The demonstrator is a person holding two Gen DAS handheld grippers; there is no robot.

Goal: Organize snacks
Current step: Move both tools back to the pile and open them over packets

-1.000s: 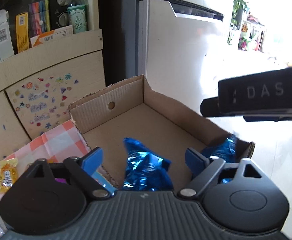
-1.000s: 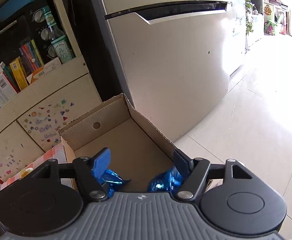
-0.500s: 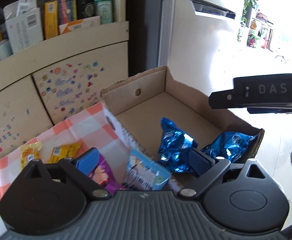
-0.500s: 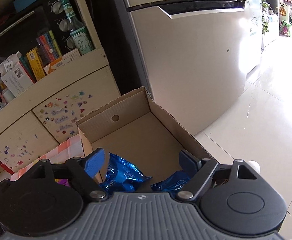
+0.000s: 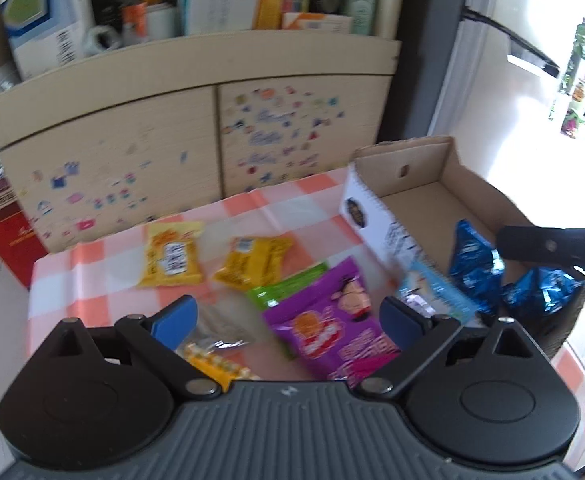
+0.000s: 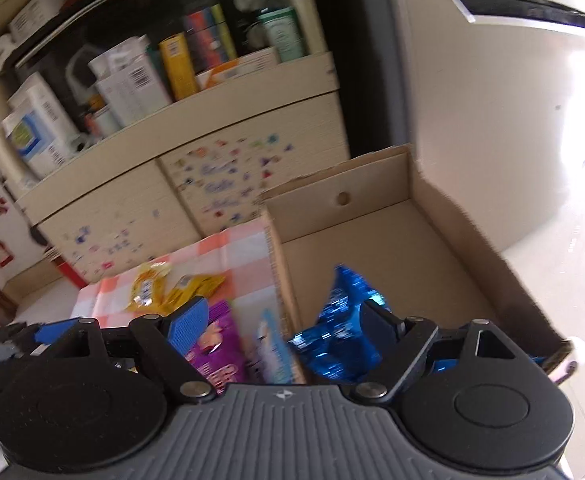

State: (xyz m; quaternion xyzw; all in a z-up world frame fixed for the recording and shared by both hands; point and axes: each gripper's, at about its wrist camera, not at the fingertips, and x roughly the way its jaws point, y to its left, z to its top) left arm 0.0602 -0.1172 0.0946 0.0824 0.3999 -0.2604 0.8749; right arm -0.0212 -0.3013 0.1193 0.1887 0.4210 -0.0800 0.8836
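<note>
An open cardboard box stands at the right end of a checked tablecloth. Two blue foil packs lie in its near corner; one shows in the right wrist view. On the cloth lie two yellow packs, a purple pack, a green pack and a light blue pack against the box wall. My left gripper is open and empty above the purple pack. My right gripper is open and empty over the box's left wall.
A cream cabinet with stickers stands behind the table, its shelf full of boxes and bottles. A fridge stands to the right of the box. A red box sits on the floor at left.
Both grippers have swung left, away from the box. The left one went from over the box to over the packs on the cloth. The right one now straddles the box's left wall.
</note>
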